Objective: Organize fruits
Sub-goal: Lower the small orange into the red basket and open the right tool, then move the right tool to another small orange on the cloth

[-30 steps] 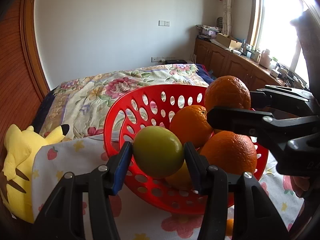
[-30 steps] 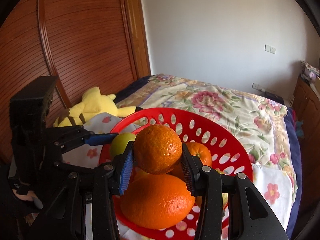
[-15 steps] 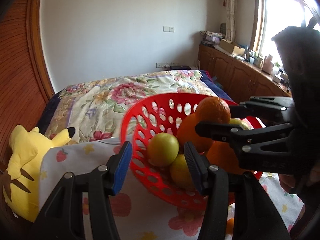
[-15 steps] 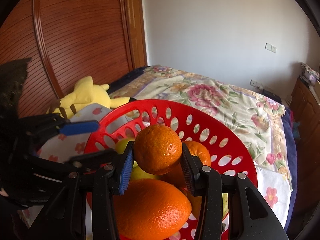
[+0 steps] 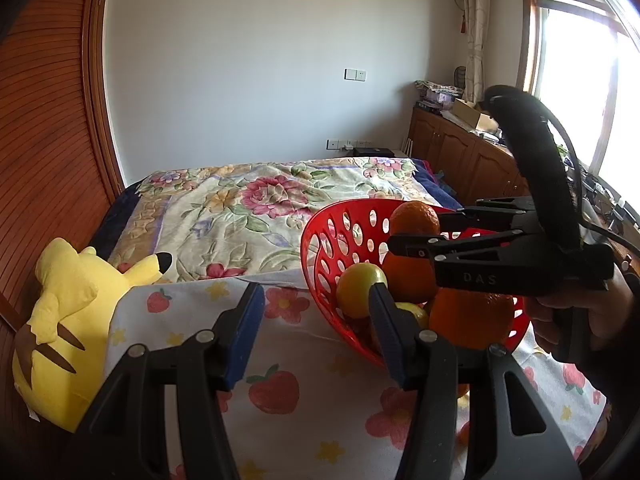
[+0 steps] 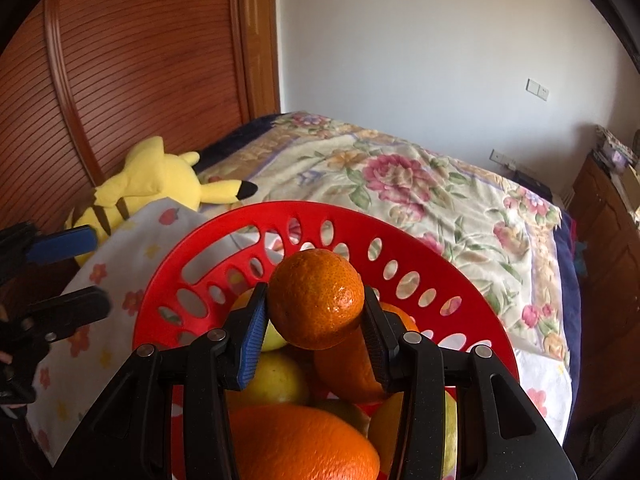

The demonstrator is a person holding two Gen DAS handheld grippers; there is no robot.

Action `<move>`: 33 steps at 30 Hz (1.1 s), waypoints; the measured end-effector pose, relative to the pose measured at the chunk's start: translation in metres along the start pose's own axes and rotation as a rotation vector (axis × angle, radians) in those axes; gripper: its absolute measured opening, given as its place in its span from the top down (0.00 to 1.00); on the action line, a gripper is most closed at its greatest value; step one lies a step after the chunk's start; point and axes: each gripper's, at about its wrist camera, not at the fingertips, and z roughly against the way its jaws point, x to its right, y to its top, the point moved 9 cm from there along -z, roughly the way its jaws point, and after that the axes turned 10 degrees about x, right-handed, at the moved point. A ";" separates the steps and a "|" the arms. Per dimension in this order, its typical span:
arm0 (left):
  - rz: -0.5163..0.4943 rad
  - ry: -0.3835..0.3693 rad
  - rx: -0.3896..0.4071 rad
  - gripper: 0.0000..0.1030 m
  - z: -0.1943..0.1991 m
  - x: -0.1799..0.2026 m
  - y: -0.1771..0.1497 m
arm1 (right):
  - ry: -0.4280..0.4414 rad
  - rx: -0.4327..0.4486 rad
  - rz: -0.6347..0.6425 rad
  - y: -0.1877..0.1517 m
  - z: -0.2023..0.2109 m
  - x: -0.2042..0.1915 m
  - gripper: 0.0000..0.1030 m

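Observation:
A red perforated basket [image 5: 320, 236] [image 6: 192, 264] sits on a strawberry-print cloth and holds oranges and yellow-green fruits. My right gripper [image 6: 316, 324] is shut on a small orange [image 6: 316, 304] and holds it over the basket; it also shows in the left wrist view [image 5: 416, 220]. A yellow-green fruit [image 5: 360, 294] lies in the basket near its left wall. My left gripper [image 5: 316, 328] is open and empty, drawn back to the left of the basket above the cloth. A large orange [image 6: 300, 444] lies in the basket below the right gripper.
A yellow plush toy [image 5: 60, 320] [image 6: 156, 180] lies at the left against the wooden wall. The floral bedspread [image 5: 248, 208] stretches behind the basket. A wooden cabinet [image 5: 460, 160] with clutter stands at the right under the window.
My left gripper let go of the yellow-green fruit into the basket, opened and drew back to the left. My right gripper stays shut on the small orange over the basket.

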 end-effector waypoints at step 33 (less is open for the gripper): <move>-0.003 -0.012 -0.022 0.42 0.044 0.036 -0.037 | 0.020 0.183 -0.035 -0.025 0.118 -0.030 0.51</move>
